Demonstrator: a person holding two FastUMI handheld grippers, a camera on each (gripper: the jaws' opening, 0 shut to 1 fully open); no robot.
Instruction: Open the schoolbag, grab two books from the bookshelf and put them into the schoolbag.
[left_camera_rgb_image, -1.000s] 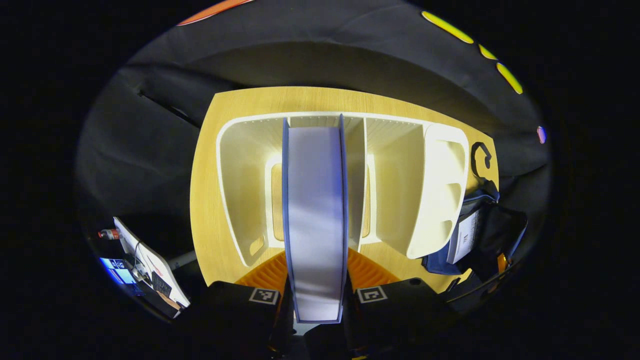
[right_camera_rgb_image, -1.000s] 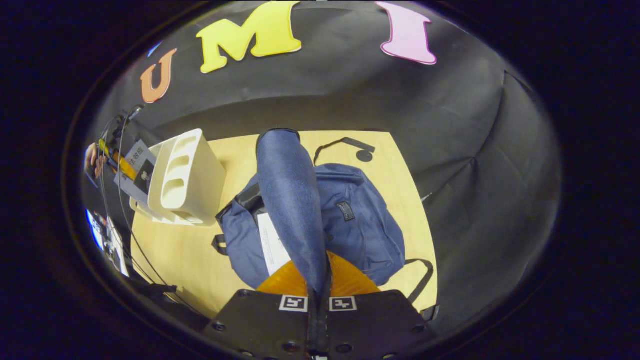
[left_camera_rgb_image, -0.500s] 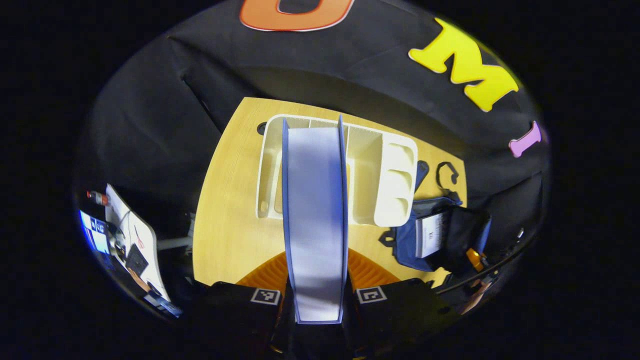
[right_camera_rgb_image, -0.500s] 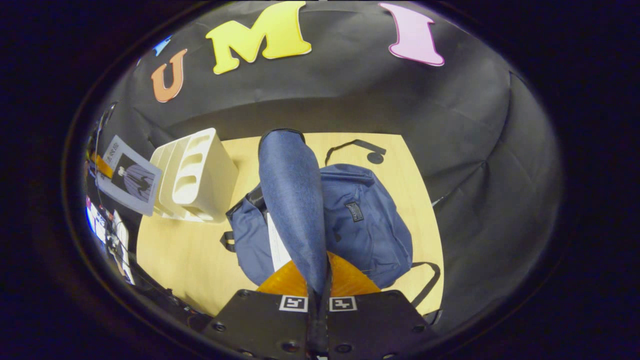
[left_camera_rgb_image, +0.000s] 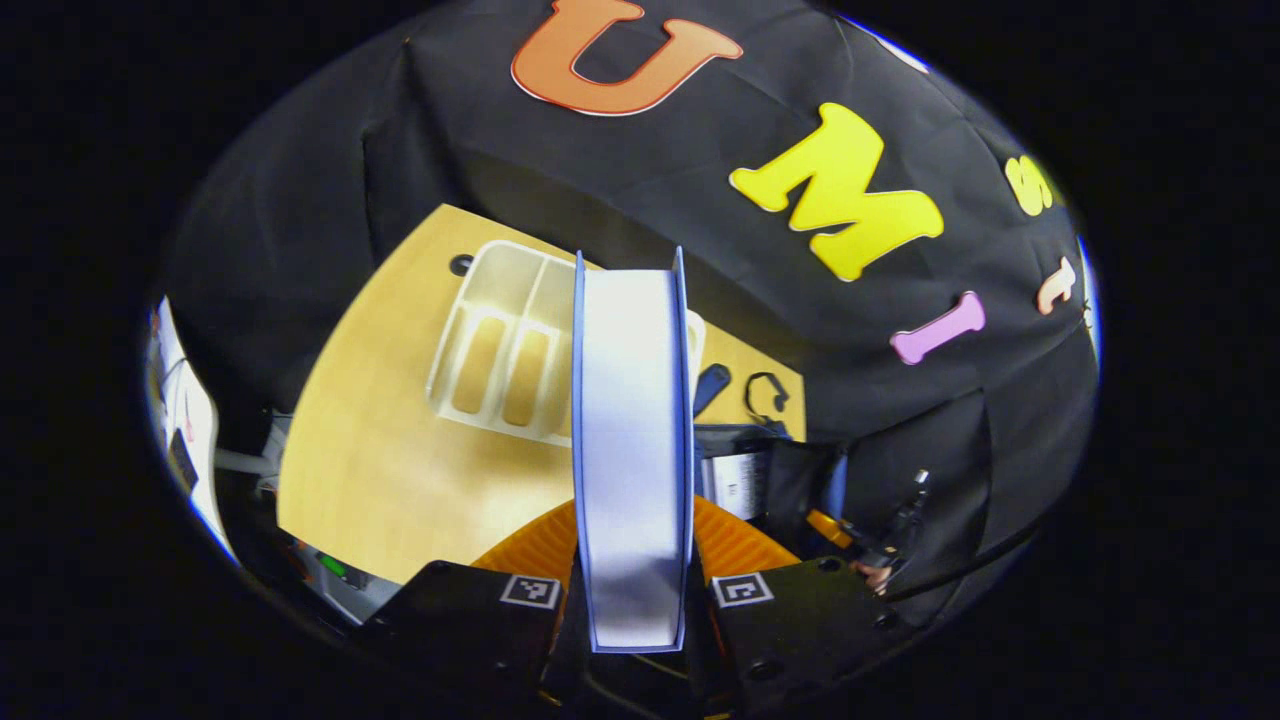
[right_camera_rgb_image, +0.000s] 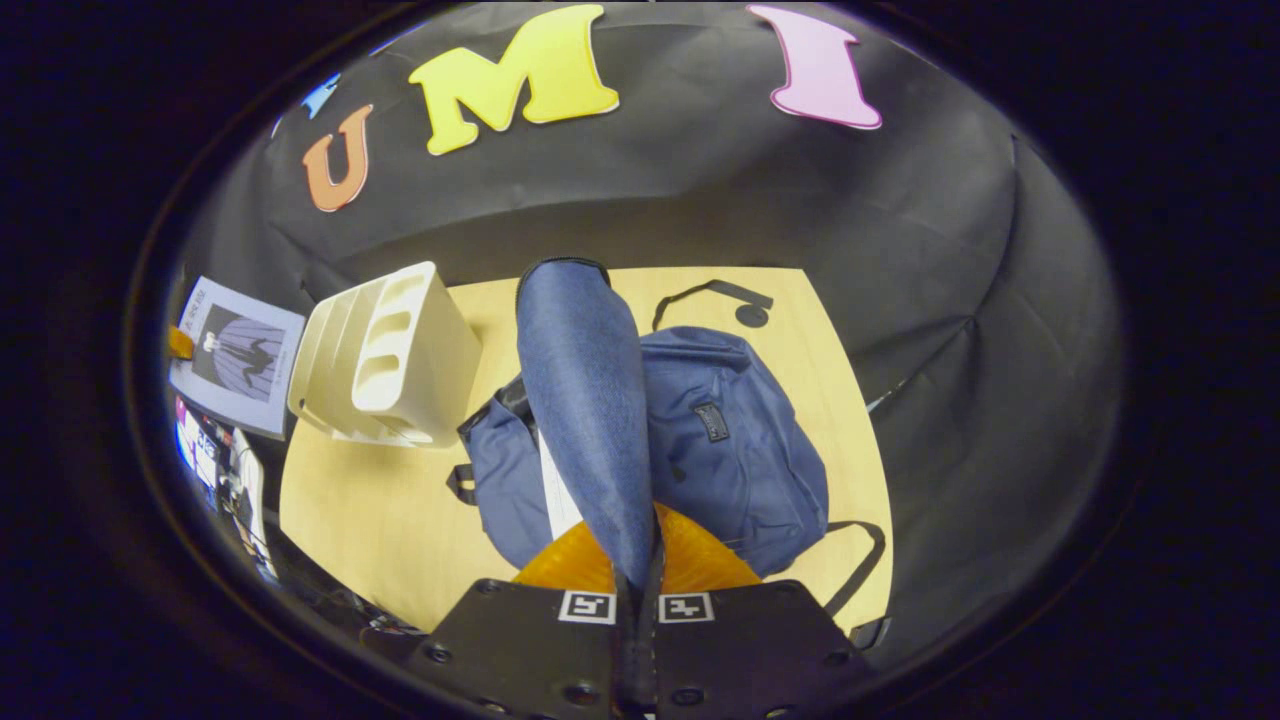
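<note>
My left gripper (left_camera_rgb_image: 632, 545) is shut on a book (left_camera_rgb_image: 630, 440), seen edge-on with white pages between blue covers, held in the air in front of the cream bookshelf (left_camera_rgb_image: 500, 345). In the right gripper view that book's illustrated cover (right_camera_rgb_image: 235, 350) shows at the far left, beside the bookshelf (right_camera_rgb_image: 395, 355). My right gripper (right_camera_rgb_image: 637, 565) is shut on the blue flap (right_camera_rgb_image: 585, 400) of the schoolbag (right_camera_rgb_image: 740, 440) and holds it up. A white book (right_camera_rgb_image: 558, 490) lies inside the open bag. In the left gripper view the schoolbag (left_camera_rgb_image: 790, 470) lies to the right.
The wooden table (right_camera_rgb_image: 400, 520) carries the shelf and the bag. A black strap (right_camera_rgb_image: 710, 290) and a round hole (right_camera_rgb_image: 750, 315) lie behind the bag. A desk with a screen (left_camera_rgb_image: 185, 440) stands off the table's left side.
My left gripper has lifted the book out of the bookshelf and pulled back and up; the shelf now looks smaller and farther left. The right gripper still holds the flap.
</note>
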